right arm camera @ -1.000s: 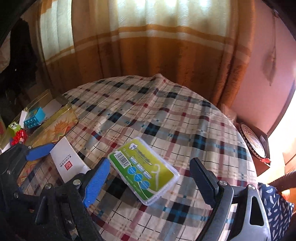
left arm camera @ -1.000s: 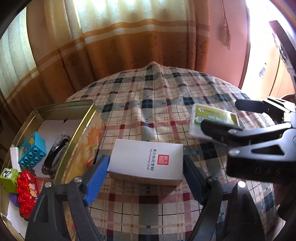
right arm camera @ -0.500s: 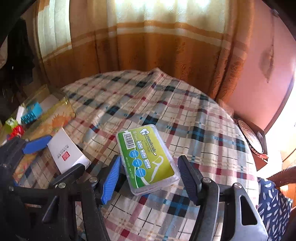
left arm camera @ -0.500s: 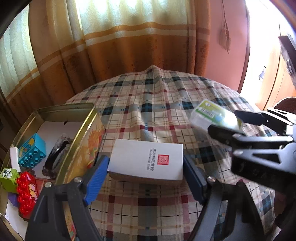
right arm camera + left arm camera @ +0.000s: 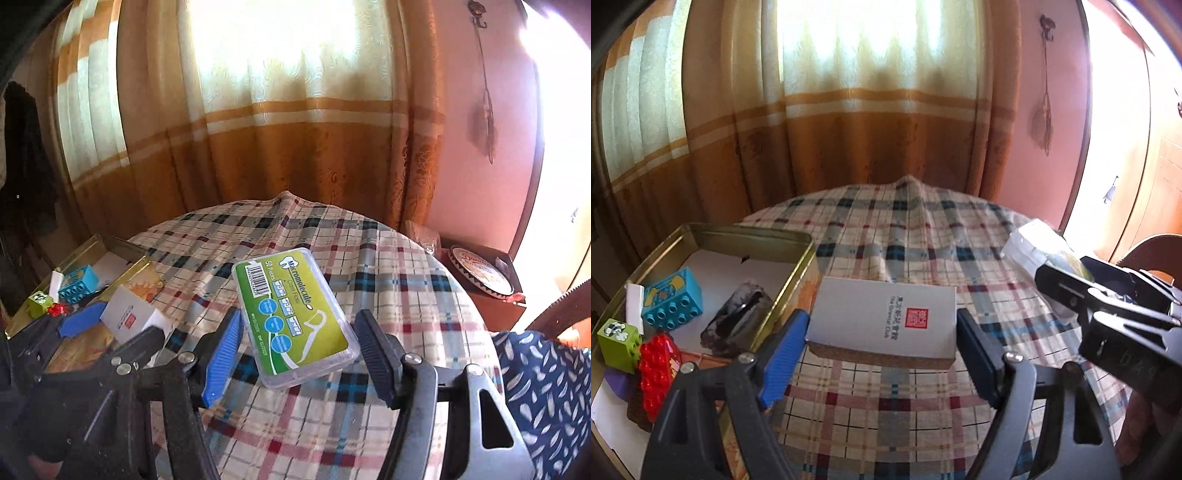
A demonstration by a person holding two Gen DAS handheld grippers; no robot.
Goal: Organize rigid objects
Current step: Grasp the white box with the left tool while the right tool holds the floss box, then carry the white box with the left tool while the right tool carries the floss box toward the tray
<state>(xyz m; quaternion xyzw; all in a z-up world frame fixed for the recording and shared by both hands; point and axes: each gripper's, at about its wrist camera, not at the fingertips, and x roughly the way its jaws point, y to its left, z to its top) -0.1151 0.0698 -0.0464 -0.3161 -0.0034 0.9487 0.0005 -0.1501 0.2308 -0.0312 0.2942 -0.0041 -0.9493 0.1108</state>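
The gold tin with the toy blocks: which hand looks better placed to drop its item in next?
Left, probably. Its gripper grips the white box right beside the tin. The right gripper holds the floss case farther across the cloth.

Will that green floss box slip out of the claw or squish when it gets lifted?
The floss box looks like hard clear plastic, so it probably won't squish. Its smooth sides might slip a little, though the right claw grips it with ribbed pads on both sides. It's thin and flat, so likely light.
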